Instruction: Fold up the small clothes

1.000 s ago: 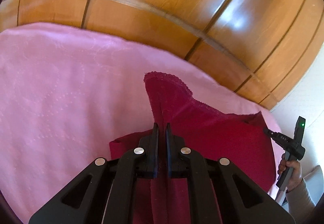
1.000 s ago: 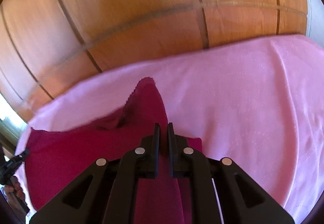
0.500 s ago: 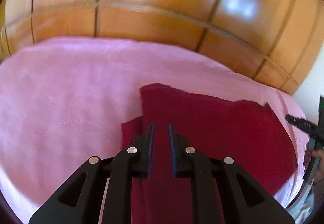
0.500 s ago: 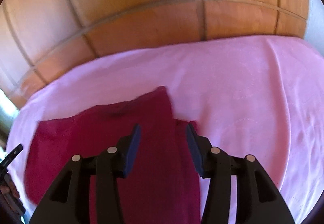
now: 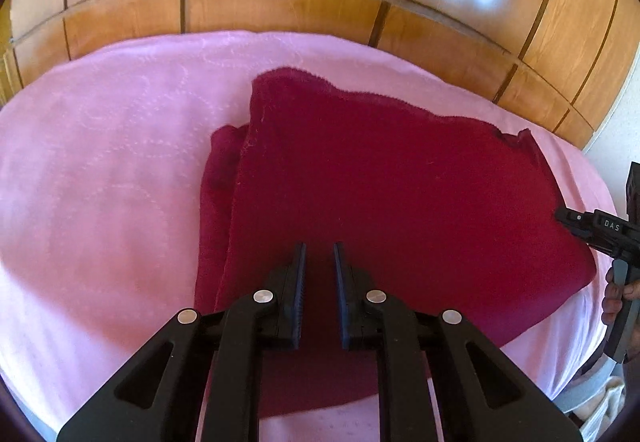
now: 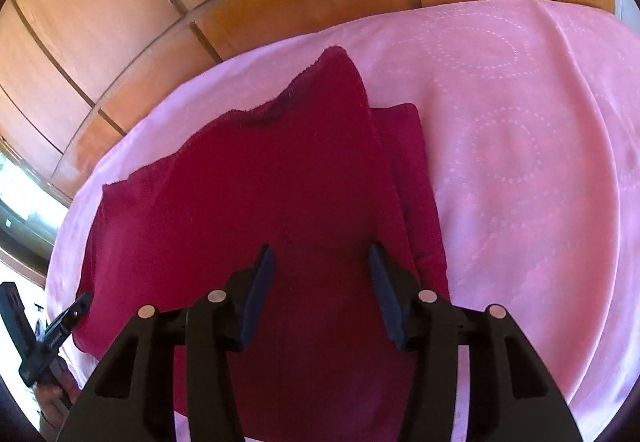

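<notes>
A dark red cloth (image 5: 400, 182) lies folded over on the pink bedspread (image 5: 100, 182), its upper layer set slightly off the lower one along the left edge. My left gripper (image 5: 320, 248) hovers over its near part, the jaws a narrow gap apart and opening, with nothing pinched between them. In the right wrist view the same cloth (image 6: 260, 182) lies flat, a strip of the lower layer showing on the right. My right gripper (image 6: 320, 252) stands open above it, pads clear of the fabric.
A glossy wooden panelled wall (image 5: 280, 2) runs behind the bed. A person's hand (image 5: 618, 294) holds the right tool at the bed's right edge. The bedspread (image 6: 520, 162) spreads wide on the right of the right wrist view.
Both grippers were shut on the cloth's lifted edge; they have let go and drawn back. The raised flap has dropped flat onto the layer below.
</notes>
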Available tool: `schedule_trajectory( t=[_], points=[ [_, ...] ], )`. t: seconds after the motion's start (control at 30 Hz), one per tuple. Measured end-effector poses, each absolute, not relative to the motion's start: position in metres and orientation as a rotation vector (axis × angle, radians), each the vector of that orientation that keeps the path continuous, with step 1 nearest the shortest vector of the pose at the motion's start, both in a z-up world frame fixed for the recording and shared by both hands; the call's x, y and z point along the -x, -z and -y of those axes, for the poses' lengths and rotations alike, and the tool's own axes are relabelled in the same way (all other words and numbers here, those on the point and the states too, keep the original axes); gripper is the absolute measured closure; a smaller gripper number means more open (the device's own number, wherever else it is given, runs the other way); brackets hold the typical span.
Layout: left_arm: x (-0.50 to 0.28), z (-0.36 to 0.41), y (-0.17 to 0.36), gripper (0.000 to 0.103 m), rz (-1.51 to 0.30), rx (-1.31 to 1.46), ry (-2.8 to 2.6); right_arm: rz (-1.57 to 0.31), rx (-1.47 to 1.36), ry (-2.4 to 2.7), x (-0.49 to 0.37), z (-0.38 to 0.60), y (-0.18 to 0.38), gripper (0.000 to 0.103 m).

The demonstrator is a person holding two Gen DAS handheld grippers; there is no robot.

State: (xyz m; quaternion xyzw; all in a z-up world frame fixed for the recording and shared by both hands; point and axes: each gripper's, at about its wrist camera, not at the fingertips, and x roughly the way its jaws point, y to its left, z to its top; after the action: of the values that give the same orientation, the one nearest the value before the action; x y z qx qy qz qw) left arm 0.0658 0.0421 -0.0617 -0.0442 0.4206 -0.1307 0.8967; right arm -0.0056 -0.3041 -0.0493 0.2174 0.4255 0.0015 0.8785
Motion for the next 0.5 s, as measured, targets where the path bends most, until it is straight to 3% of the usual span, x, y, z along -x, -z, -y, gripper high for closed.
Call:
schedule_trajectory(
  t=[0.03,0.07,0.1,0.37,0.5],
  points=[
    [-0.060,-0.041,0.059,0.076,-0.867,0.091,0.269,-0.878,-0.463,-0.008,0.008,0.304,0.048,0.051],
    [-0.058,-0.042,0.058,0.058,-0.860,0.095,0.268,-0.870,-0.475,-0.014,0.010,0.304,0.046,0.045],
    [-0.053,-0.043,0.054,0.049,-0.841,0.107,0.264,-0.856,-0.492,-0.020,0.012,0.304,0.043,0.041],
    [-0.029,-0.047,0.029,0.048,-0.769,0.082,0.227,-0.792,-0.538,0.007,0.040,0.314,0.026,0.028],
    [-0.020,-0.052,0.022,0.048,-0.750,0.092,0.226,-0.789,-0.583,0.035,0.054,0.325,0.028,0.027]
  ],
)
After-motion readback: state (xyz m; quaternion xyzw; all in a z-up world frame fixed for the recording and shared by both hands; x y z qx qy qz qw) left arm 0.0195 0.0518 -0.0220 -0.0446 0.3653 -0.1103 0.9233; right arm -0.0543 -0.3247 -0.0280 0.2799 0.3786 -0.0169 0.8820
